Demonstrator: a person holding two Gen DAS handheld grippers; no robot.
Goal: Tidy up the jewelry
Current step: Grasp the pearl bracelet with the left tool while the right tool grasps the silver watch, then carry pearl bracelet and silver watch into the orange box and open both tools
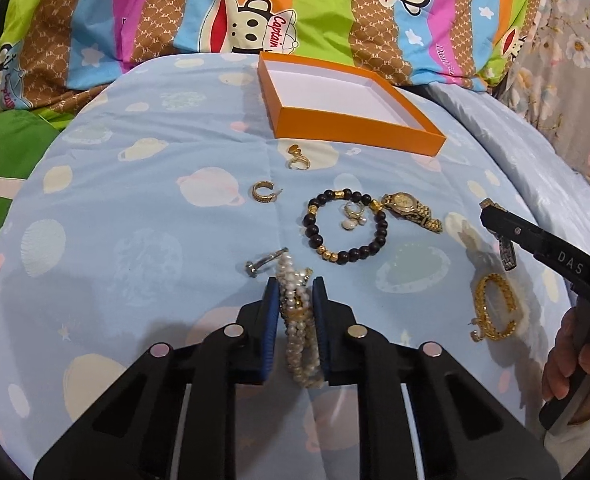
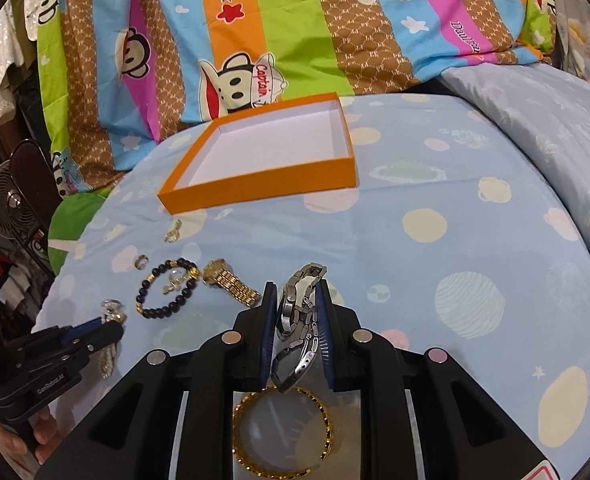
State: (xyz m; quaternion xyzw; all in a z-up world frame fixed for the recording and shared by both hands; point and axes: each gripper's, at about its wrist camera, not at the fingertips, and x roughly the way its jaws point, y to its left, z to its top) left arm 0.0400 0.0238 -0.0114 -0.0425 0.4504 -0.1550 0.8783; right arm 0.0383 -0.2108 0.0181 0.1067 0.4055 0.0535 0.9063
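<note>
Left hand-held gripper (image 1: pixel 295 308): grips pearl bracelet (image 1: pixel 297 320) | right hand-held gripper (image 2: pixel 297 320): grips silver watch (image 2: pixel 299 320)

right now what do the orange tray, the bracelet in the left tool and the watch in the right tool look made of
Orange tray: likely matte cardboard, thin flat walls, white inside. Bracelet: strands of small cream beads, pearl-like sheen, possibly imitation. Watch: silvery polished metal links, probably steel.
</note>
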